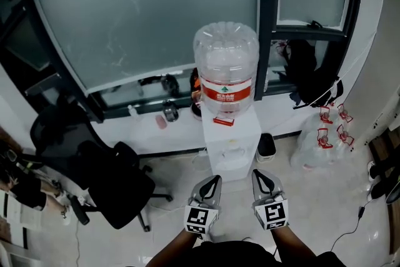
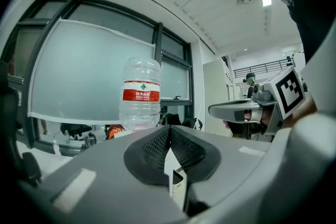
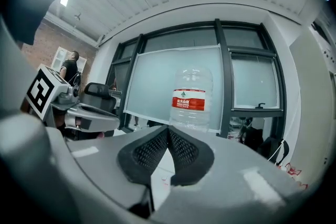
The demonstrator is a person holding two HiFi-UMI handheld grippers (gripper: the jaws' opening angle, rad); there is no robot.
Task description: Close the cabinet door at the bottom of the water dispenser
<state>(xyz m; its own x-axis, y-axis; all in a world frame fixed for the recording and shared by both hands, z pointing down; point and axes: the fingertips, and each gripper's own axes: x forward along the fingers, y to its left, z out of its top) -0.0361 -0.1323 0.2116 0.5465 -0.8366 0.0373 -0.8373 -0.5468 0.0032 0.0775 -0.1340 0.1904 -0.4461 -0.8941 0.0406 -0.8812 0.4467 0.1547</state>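
Here left gripper (image 1: 216,179), right gripper (image 1: 258,173) both closed, empty, near water dispenser (image 1: 232,142)

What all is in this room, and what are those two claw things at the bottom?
Water dispenser: one, white, centre, against the window wall.
Water bottle: one, clear with a red label, on top of the dispenser.
Office chair: one, black, left of the dispenser.
Plastic bags: a cluster, clear with red print, on the floor at right.
Left claw: one, grey with black pads, shut and empty, bottom centre.
Right claw: one, same colours, shut and empty, beside it.
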